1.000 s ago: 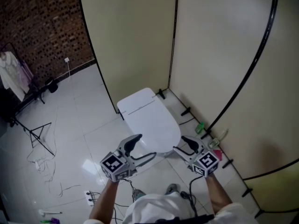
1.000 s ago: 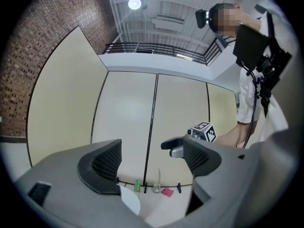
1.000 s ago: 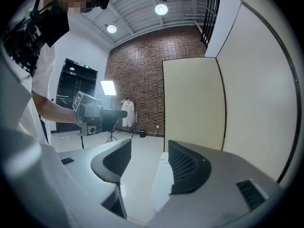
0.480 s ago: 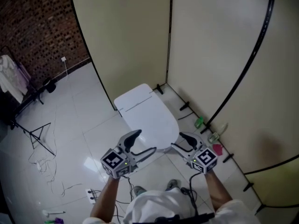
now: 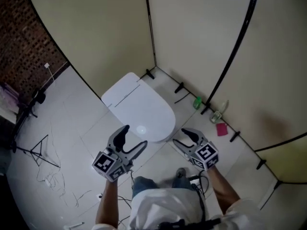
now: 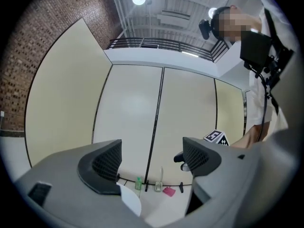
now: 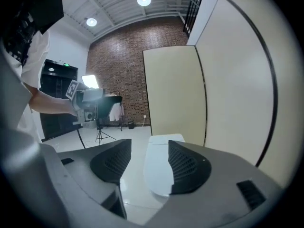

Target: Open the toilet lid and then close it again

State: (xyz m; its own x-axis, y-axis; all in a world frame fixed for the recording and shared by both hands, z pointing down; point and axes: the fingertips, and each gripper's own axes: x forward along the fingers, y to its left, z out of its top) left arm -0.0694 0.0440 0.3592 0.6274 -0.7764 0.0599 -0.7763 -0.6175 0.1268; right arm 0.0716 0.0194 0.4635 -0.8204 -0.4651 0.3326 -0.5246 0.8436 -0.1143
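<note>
Toilet lid: shut flat, low on the tiled floor against the beige partition, just ahead of and between my two tools. Left gripper: jaws wide apart, nothing in them. Right gripper: jaws about half apart, likewise empty. Neither touches the lid. I judge the lid to be a light, stiff, glossy plastic shell hinged at the partition end. I would take hold under its near front rim, where smooth pads may slip.

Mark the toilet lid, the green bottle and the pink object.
toilet lid (image 5: 141,110): head view, middle of its top.
green bottle (image 5: 197,102): head view, its body.
pink object (image 5: 221,129): head view, its middle.
</note>
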